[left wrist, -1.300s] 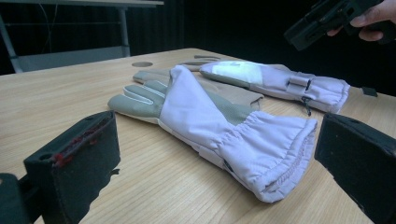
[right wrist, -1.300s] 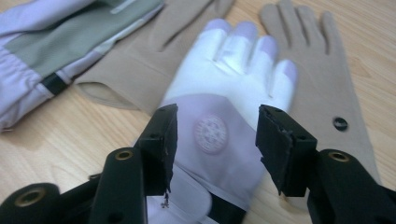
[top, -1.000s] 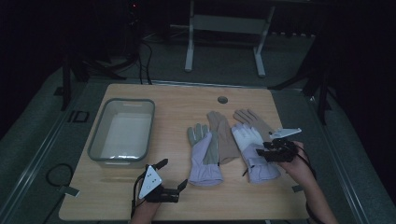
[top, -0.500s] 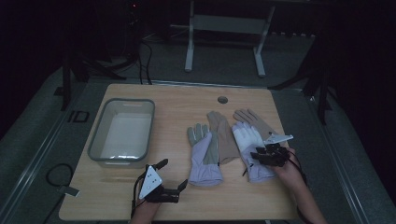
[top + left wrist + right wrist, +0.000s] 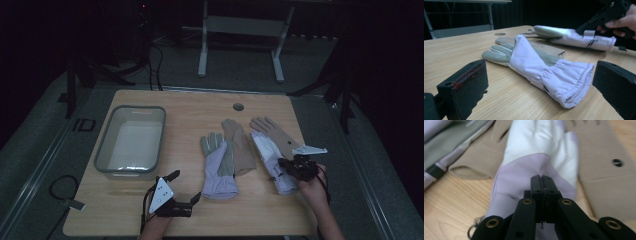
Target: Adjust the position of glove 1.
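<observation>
Two lavender work gloves and two tan gloves lie side by side on the wooden table. My right gripper rests on the right lavender glove. Its jaws have just been closing and now pinch that glove's fabric between the tips of the right gripper. My left gripper sits open on the table near the front edge. It points at the cuff of the left lavender-and-grey glove. That cuff lies just beyond the wide-apart jaws, untouched.
A clear plastic bin stands at the table's left. A tan glove partly overlaps the left lavender one, and another tan glove lies under the right one. A round hole marks the far table edge.
My right gripper has slid a little left and down onto the right lavender glove, and its jaws have closed on the fabric. The left gripper has stayed put.
</observation>
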